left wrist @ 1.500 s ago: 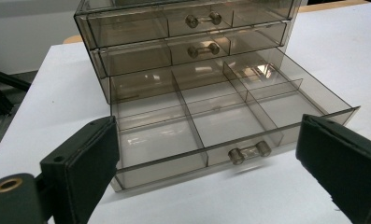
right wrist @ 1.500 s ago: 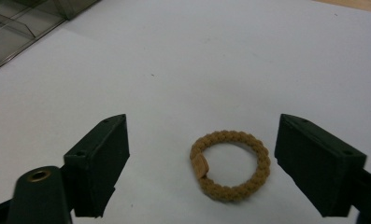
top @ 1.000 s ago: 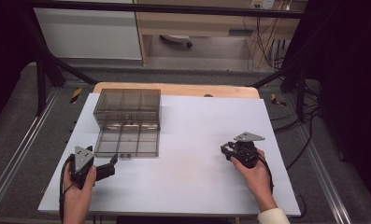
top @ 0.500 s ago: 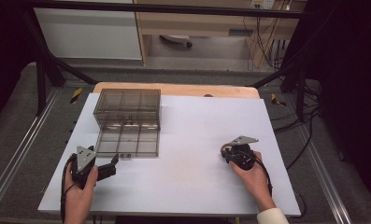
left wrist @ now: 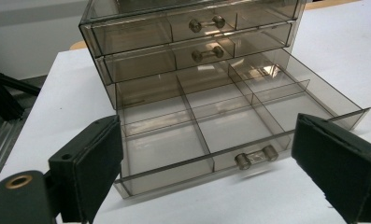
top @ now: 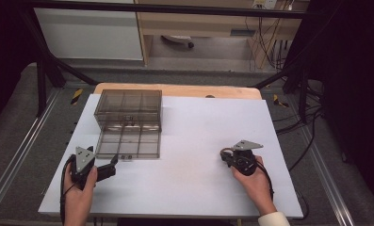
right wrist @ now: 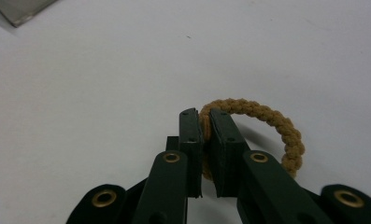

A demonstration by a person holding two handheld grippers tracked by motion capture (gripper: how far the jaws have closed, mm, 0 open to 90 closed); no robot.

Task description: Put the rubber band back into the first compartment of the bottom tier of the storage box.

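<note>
Rope ring [right wrist: 267, 122], tan braided loop, pinched at one side between right gripper [right wrist: 204, 122] jaws, nearly closed on cord; rest of loop extends right of jaws, over white table [right wrist: 103, 84]. Left gripper [left wrist: 206, 154] jaws spread wide, holding nothing, just before pulled-out bottom drawer [left wrist: 230, 126] of smoky clear drawer box [top: 128, 110]; drawer handle [left wrist: 256, 156] between pads, untouched.

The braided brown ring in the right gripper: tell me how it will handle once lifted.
The braided ring looks like woven cord, so probably soft and light; it may sag a little. The right gripper pinches only one side of the loop, so the free side could swing. Its rough weave likely resists slipping from the pads.
</note>
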